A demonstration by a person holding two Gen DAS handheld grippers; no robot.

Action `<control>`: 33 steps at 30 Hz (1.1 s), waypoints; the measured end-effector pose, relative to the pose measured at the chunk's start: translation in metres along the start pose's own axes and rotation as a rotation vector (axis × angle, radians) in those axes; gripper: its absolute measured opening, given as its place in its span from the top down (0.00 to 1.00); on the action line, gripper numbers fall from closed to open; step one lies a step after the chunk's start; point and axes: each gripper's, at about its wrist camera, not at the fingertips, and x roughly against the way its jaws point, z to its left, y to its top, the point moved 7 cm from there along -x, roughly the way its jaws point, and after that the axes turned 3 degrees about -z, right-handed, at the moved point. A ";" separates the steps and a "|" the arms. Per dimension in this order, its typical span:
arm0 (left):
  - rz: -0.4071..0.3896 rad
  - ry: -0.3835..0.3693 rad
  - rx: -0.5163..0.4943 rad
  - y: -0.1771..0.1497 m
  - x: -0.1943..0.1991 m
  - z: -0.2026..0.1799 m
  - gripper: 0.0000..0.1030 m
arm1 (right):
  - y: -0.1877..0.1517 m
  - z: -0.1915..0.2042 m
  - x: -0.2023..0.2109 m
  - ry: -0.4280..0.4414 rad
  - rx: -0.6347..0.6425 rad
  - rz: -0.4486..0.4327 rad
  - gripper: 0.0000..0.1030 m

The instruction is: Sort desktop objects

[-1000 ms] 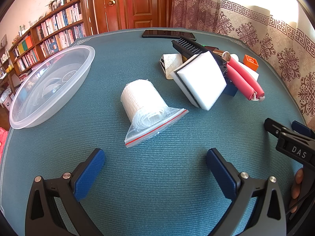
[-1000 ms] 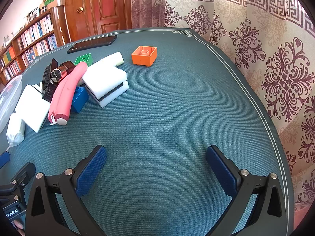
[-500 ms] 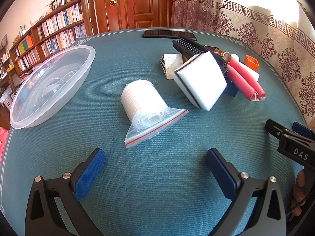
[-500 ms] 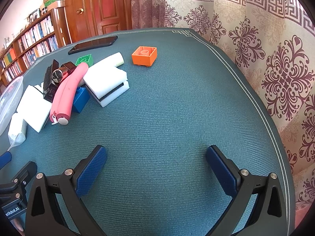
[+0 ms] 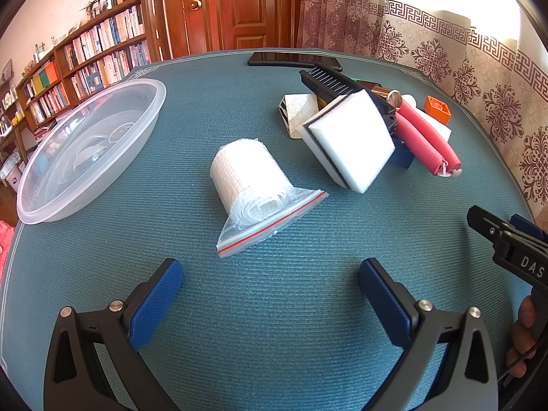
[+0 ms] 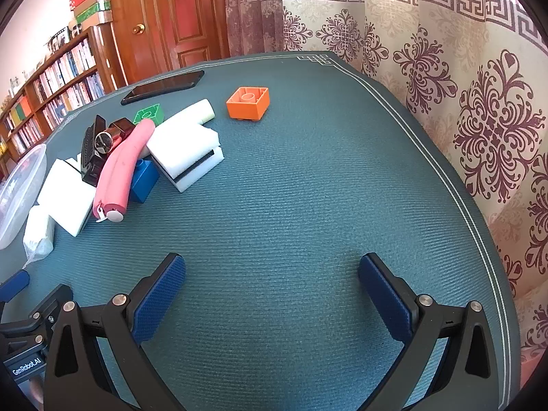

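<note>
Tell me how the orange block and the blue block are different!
The orange block sits alone on the bare table, apart from the pile; the blue block is tucked in the pile, beside a white sponge. The orange block lies hollow side up, and you can see all of it; the blue block is partly hidden under the pink pouch. Both are plastic building blocks, and neither claw is touching them.

Black grippers (image 5: 270, 284) — blue ribbed pads (image 5: 154, 299); screws

Wooden door (image 5: 239, 7) at rear, bookshelf (image 5: 85, 58) at left. Patterned curtains (image 6: 445, 68) at right, backlit by daylight.
</note>
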 end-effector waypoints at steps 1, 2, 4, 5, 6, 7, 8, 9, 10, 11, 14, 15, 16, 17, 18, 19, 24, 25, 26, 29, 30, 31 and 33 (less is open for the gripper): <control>0.000 0.000 0.000 0.000 0.000 0.000 0.00 | 0.000 0.000 0.000 0.002 -0.001 -0.001 0.00; 0.000 0.000 0.000 0.000 0.000 0.000 0.00 | 0.000 0.000 0.000 0.005 -0.002 -0.001 0.00; 0.000 0.000 0.000 0.000 0.000 0.000 0.00 | 0.000 0.000 0.001 0.013 -0.002 -0.002 0.00; 0.000 0.000 0.000 0.000 0.000 0.000 0.00 | 0.000 0.001 0.001 0.015 0.000 -0.002 0.00; 0.000 0.000 0.000 0.000 0.000 0.000 0.00 | 0.000 0.001 0.001 0.017 0.003 -0.002 0.00; 0.000 0.000 0.000 0.000 0.000 0.000 0.00 | -0.001 0.002 0.001 0.018 0.005 -0.002 0.00; 0.000 0.000 0.000 0.000 0.000 0.000 0.00 | -0.001 0.003 0.001 0.022 0.009 -0.002 0.00; 0.000 0.000 0.000 0.000 0.000 0.000 0.00 | -0.001 0.004 0.002 0.025 0.013 -0.002 0.00; 0.000 0.000 0.000 0.000 0.000 0.000 0.00 | -0.002 0.005 0.002 0.027 0.017 -0.002 0.00; 0.000 0.000 0.000 0.000 0.000 0.000 0.00 | -0.002 0.006 0.002 0.028 0.021 -0.001 0.00; 0.000 0.000 0.000 0.000 0.000 0.000 0.00 | -0.002 0.007 0.002 0.028 0.024 0.000 0.00; 0.000 0.000 0.000 0.000 0.000 0.000 0.00 | -0.002 0.007 0.002 0.028 0.023 0.000 0.00; 0.000 0.000 0.000 0.000 0.000 0.000 0.00 | -0.002 0.006 0.002 0.027 0.023 0.000 0.00; 0.000 0.000 0.000 0.000 0.000 0.001 0.00 | -0.002 0.006 0.002 0.027 0.024 0.000 0.00; 0.000 0.000 0.000 0.000 0.001 0.001 0.00 | -0.002 0.006 0.002 0.026 0.024 0.000 0.00; 0.000 0.000 0.000 0.000 0.001 0.001 0.00 | -0.002 0.006 0.002 0.025 0.024 0.001 0.00; 0.000 0.000 0.000 0.000 0.000 0.001 0.00 | -0.003 0.005 0.002 0.021 0.021 0.002 0.00; 0.000 0.000 0.000 -0.001 0.001 0.001 0.00 | -0.003 0.005 0.002 0.021 0.019 0.002 0.00; 0.000 0.000 0.000 -0.001 0.001 0.001 0.00 | -0.003 0.004 0.003 0.020 0.017 0.002 0.00; 0.000 0.000 0.000 -0.001 0.001 0.001 0.00 | -0.003 0.002 0.003 0.015 0.007 0.003 0.00; 0.000 0.000 0.000 -0.001 0.001 0.001 0.00 | -0.003 0.001 0.003 0.014 0.004 0.003 0.00; 0.000 0.000 0.000 0.000 0.000 0.001 0.00 | -0.003 0.001 0.003 0.013 0.002 0.002 0.00; 0.000 0.000 0.000 -0.001 0.001 0.001 0.00 | -0.003 0.000 0.004 0.010 0.001 0.002 0.00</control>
